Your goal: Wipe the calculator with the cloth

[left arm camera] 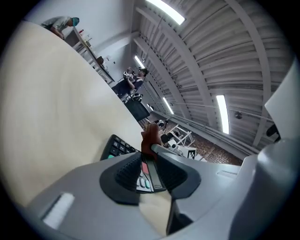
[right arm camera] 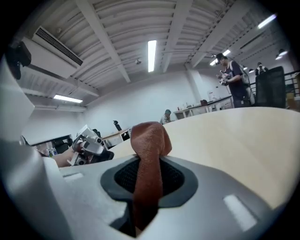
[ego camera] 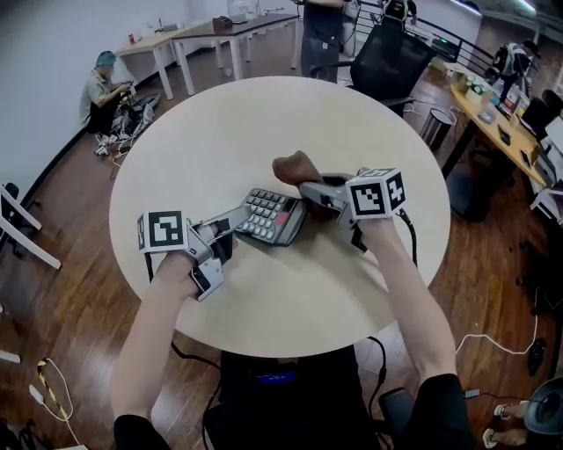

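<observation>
A grey calculator (ego camera: 271,215) with dark keys lies tilted near the middle of the round beige table (ego camera: 264,114). My left gripper (ego camera: 239,217) is shut on the calculator's left end; in the left gripper view the pads (left arm camera: 125,172) pinch the calculator's edge (left arm camera: 151,174), with its keys (left arm camera: 119,146) beyond. My right gripper (ego camera: 310,190) is shut on a brown cloth (ego camera: 297,167) bunched just above the calculator's right end. In the right gripper view the cloth (right arm camera: 149,150) stands up between the pads and hides the calculator.
A black office chair (ego camera: 387,57) stands beyond the table's far edge, and a person (ego camera: 324,26) stands beside it. Another person (ego camera: 104,83) sits on the floor at far left. A bin (ego camera: 435,127) and a cluttered desk (ego camera: 501,114) are at right.
</observation>
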`<state>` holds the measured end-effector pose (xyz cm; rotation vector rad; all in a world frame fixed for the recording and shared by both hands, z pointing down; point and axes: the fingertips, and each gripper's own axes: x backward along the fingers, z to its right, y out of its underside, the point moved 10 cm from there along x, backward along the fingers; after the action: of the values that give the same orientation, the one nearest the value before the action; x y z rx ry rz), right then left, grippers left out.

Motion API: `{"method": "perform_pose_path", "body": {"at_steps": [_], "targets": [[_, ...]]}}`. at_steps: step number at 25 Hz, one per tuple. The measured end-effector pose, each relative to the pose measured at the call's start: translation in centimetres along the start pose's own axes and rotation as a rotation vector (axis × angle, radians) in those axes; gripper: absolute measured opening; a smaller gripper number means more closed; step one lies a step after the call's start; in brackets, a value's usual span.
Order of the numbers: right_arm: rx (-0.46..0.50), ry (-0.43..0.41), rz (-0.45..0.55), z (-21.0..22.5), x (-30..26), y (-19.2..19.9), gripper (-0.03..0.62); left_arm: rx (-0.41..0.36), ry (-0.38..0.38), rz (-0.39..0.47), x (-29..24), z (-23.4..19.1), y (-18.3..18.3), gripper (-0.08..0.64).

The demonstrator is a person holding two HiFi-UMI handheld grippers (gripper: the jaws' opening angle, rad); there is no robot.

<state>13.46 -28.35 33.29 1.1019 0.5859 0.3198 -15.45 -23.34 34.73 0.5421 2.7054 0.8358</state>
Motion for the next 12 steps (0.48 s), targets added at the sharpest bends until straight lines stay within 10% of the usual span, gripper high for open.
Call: {"method": "perform_pose_path", "body": {"at_steps": [8, 12], "targets": [[-0.073, -0.14, -0.009, -5.0, 1.1, 3.3, 0.084, 0.045, -0.022, 0.078, -1.2, -3.2, -2.9, 0.098], [-0.038, -0.004, 0.014, -2.0, 0.6, 1.4, 0.084, 0.021, -0.004, 0.063, -0.1, -2.6, -3.0, 0.097]]}}
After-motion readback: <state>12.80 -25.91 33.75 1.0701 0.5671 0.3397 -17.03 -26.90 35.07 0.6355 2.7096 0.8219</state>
